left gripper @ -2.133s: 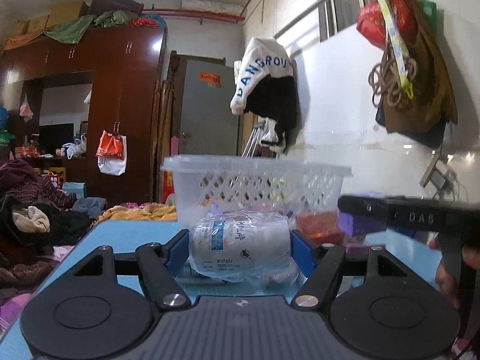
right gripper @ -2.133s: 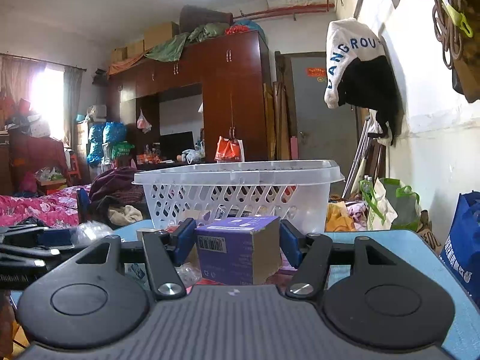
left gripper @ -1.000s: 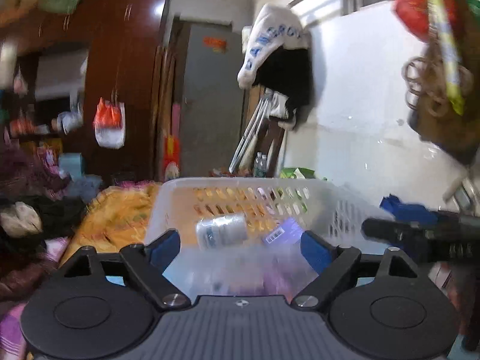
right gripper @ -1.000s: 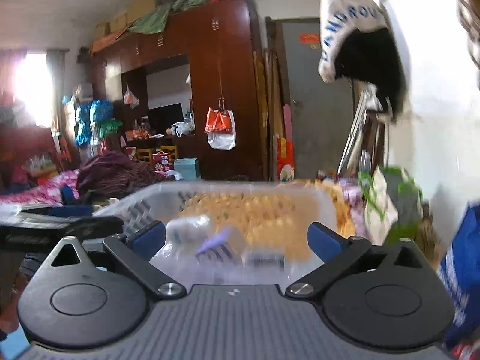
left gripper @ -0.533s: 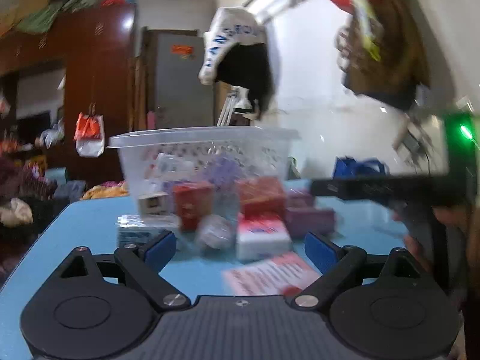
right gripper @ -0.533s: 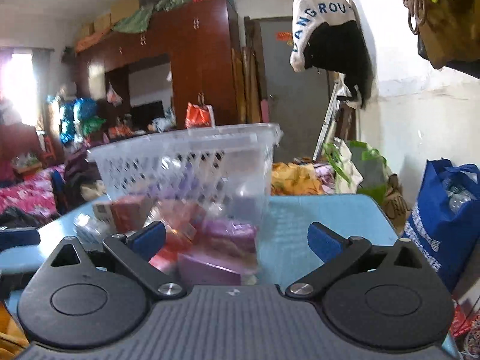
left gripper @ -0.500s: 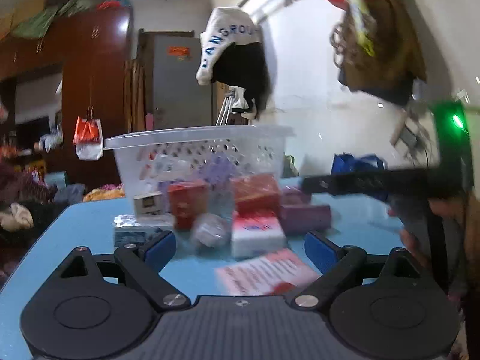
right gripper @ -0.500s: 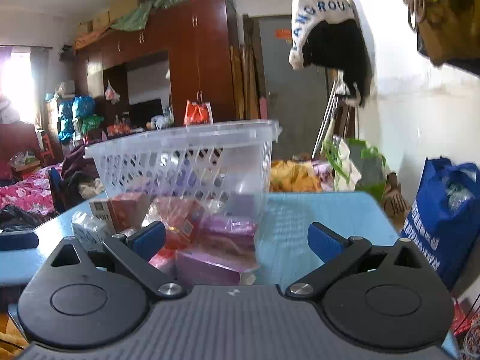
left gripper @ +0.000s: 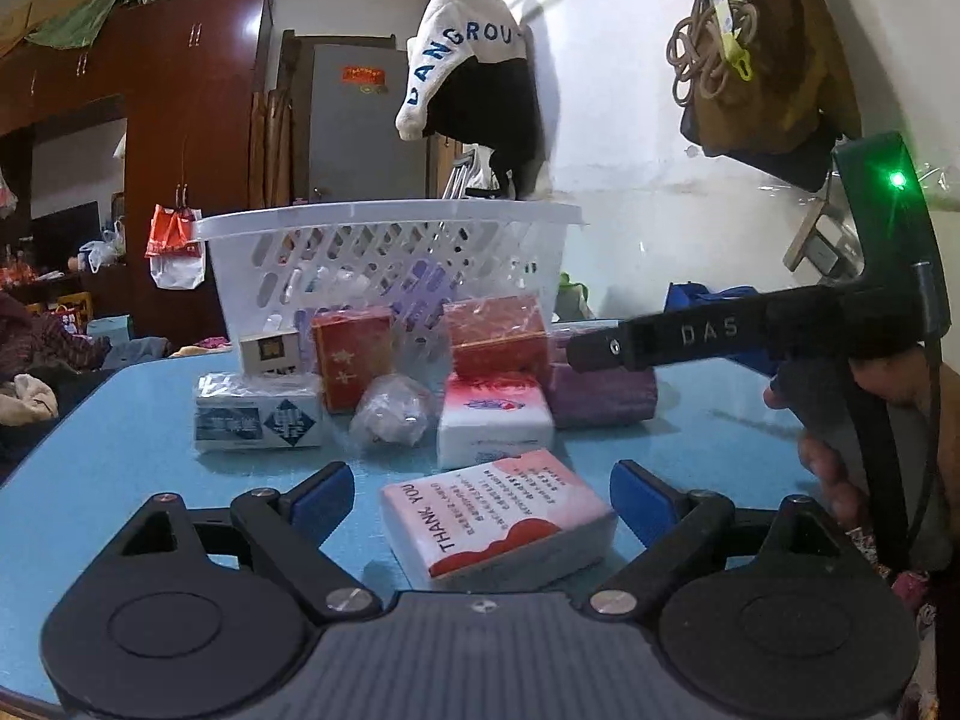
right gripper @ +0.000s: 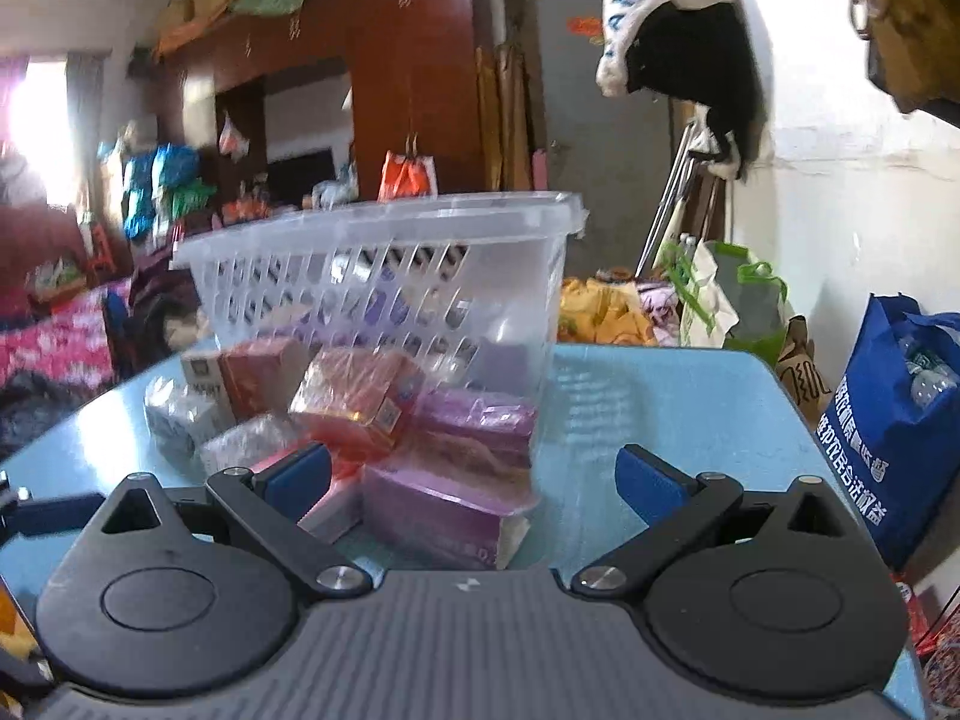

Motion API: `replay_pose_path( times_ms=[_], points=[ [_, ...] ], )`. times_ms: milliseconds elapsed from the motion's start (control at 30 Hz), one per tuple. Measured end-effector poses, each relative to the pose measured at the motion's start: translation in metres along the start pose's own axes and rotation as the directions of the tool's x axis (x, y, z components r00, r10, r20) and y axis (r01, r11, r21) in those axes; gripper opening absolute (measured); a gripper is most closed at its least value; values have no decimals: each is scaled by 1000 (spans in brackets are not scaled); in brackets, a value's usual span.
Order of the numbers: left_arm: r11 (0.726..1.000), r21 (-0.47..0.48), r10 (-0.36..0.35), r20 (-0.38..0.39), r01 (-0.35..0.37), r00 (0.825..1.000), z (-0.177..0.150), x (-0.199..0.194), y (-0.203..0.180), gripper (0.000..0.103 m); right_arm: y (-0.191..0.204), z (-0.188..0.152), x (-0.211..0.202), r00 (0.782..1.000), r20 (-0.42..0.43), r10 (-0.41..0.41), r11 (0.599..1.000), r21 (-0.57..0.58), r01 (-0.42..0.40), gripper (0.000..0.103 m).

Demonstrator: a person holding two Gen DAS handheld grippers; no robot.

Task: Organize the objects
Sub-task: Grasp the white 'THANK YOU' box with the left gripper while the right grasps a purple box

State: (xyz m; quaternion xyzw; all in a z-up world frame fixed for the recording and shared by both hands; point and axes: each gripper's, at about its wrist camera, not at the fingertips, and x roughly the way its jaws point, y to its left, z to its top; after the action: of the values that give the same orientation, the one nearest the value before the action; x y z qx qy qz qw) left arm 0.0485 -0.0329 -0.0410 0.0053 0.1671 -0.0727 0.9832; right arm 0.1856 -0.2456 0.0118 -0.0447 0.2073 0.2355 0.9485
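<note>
A white lattice basket (left gripper: 384, 252) stands at the back of the blue table (left gripper: 120, 450); it also shows in the right wrist view (right gripper: 384, 276), with items visible through its lattice. Small packs lie in front of it: a pink "THANK YOU" tissue pack (left gripper: 498, 519), a white-and-red pack (left gripper: 495, 420), red boxes (left gripper: 354, 360), a wrapped white bottle (left gripper: 393, 414), a blue-white pack (left gripper: 258, 414). My left gripper (left gripper: 480, 495) is open, its jaws either side of the "THANK YOU" pack. My right gripper (right gripper: 474, 477) is open over purple boxes (right gripper: 438, 498).
The right gripper's black body (left gripper: 750, 330) reaches in from the right in the left wrist view. A blue bag (right gripper: 900, 420) stands off the table's right edge. Clothes hang on the white wall (left gripper: 630, 150). A wardrobe and piled laundry lie behind.
Both grippers let go of the bottle and the purple box over the basket. They have since drawn back and down to the packs on the table, jaws open.
</note>
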Motion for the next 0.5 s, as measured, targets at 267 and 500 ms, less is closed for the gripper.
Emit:
replay_pose_path(
  times_ms=[267, 500],
  points=[
    [999, -22, 37, 24, -37, 999, -1, -14, 11, 94, -1, 3, 20, 994, -111, 12, 1000, 25, -9, 97],
    [997, 19, 74, -41, -73, 996, -5, 2, 0, 94, -3, 1, 22, 991, -134, 12, 999, 32, -8, 85]
  ],
)
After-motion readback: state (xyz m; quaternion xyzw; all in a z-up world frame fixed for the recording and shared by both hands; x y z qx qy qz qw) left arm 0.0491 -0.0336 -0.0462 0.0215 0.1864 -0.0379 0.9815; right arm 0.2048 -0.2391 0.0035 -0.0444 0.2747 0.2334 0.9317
